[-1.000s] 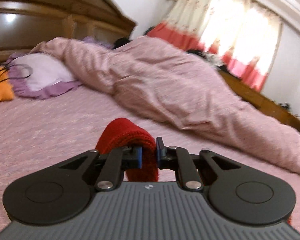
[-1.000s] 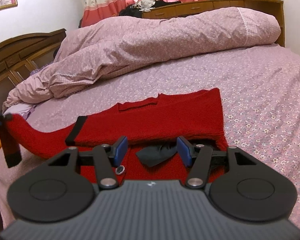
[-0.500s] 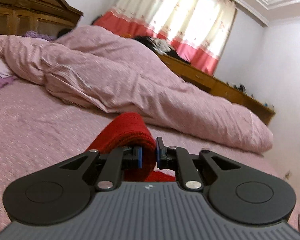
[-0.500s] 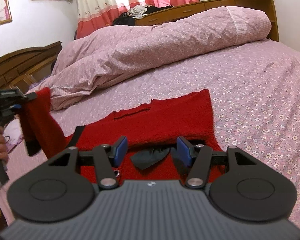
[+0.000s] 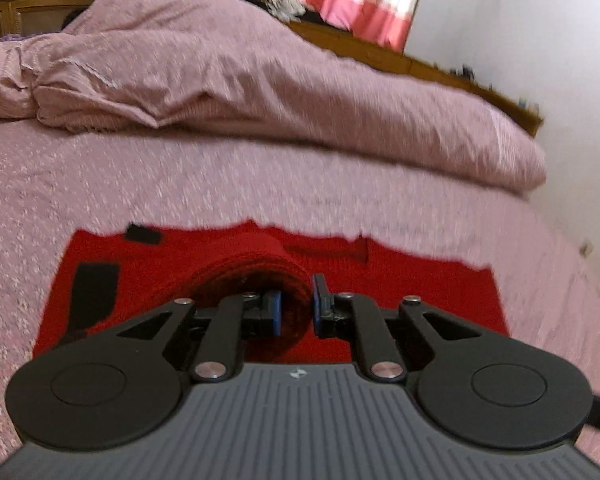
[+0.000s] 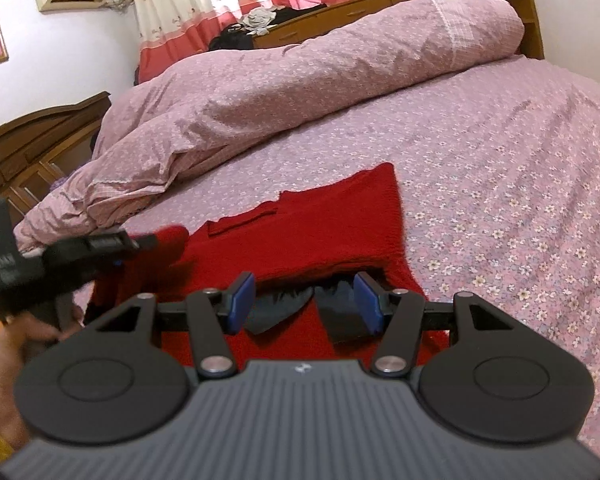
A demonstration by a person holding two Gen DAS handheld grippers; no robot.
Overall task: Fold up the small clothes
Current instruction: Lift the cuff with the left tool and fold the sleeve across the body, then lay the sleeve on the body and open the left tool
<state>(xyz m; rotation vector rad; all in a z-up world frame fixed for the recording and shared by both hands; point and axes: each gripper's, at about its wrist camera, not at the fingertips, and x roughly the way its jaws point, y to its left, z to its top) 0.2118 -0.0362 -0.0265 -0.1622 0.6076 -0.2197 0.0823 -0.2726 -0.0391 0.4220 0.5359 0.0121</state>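
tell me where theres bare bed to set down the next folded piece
Bare flowered pink bedsheet lies right of the red knit sweater, and a strip runs between it and the heaped pink duvet. Crowded: the sweater's left, where the left tongs grip its sleeve.

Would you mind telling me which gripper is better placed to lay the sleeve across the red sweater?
Left. The left gripper is already shut on the red sleeve above the sweater body. The right gripper is open, low at the hem, holding nothing.
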